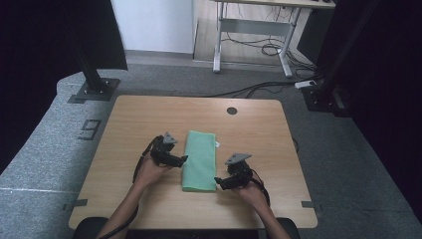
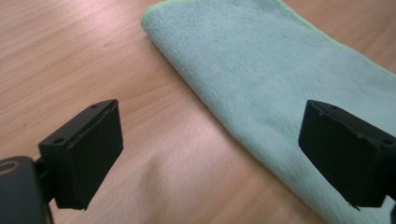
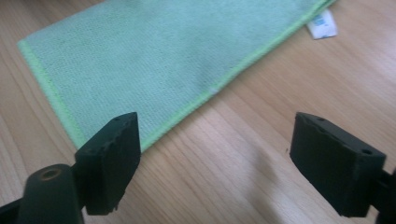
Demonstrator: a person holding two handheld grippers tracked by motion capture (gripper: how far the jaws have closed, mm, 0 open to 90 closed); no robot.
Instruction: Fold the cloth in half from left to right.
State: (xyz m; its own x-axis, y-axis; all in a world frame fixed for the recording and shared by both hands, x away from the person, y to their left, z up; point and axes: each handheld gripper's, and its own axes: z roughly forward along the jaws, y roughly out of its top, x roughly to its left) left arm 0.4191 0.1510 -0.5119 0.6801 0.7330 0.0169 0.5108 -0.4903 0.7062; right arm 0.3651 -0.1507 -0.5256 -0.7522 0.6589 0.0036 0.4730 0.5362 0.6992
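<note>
A light green cloth (image 1: 200,159), folded into a long strip, lies flat in the middle of the wooden table (image 1: 129,119). My left gripper (image 1: 182,159) rests just left of it, jaws open, pointing at its left folded edge. In the left gripper view the cloth (image 2: 280,79) runs past the right jaw, with bare wood between the jaws. My right gripper (image 1: 218,180) is open near the cloth's near right corner. In the right gripper view the cloth (image 3: 154,60) shows its bright green hem and a white label (image 3: 322,24).
A dark round grommet (image 1: 232,110) sits near the table's far edge. Beyond the table stand a black stand base (image 1: 94,89), a white desk frame (image 1: 254,30) and cables on the grey carpet. Bare wood lies left and right of the cloth.
</note>
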